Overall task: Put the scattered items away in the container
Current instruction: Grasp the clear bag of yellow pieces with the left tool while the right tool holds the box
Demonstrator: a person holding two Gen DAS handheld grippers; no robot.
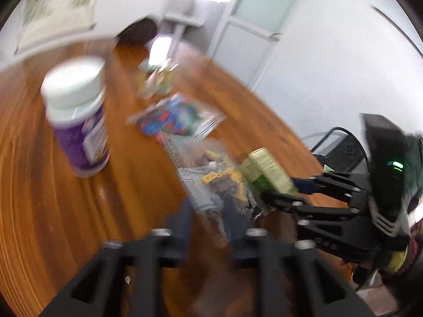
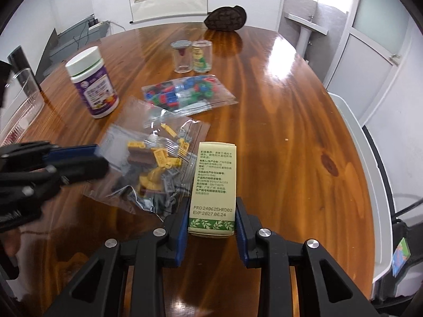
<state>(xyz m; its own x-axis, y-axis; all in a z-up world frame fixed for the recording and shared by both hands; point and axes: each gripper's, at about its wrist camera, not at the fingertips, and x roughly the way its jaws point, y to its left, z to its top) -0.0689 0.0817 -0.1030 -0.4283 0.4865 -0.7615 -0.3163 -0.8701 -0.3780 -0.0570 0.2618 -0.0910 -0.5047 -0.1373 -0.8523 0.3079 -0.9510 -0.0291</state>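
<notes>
The right gripper [image 2: 211,227] has its blue-padded jaws clamped on the lower end of a pale cream cardboard box with green leaf print [image 2: 214,185], held upright above the glossy brown wooden table [image 2: 290,132]; the left gripper [image 2: 99,158] reaches in from the left with its jaws apart and nothing between them, its tips over the near-left edge of a clear plastic bag of yellow, brown and grey toy bricks [image 2: 156,163]; that bag lies flat just left of the held box; farther off lies a second clear bag of red, blue and green bricks [image 2: 185,93]; left of it stands a white-capped bottle with a purple label [image 2: 92,84]; two small clear cylindrical jars [image 2: 191,56] stand side by side toward the far end; a clear plastic container [image 2: 21,100] sits at the far left edge; the left wrist view is blurred.
</notes>
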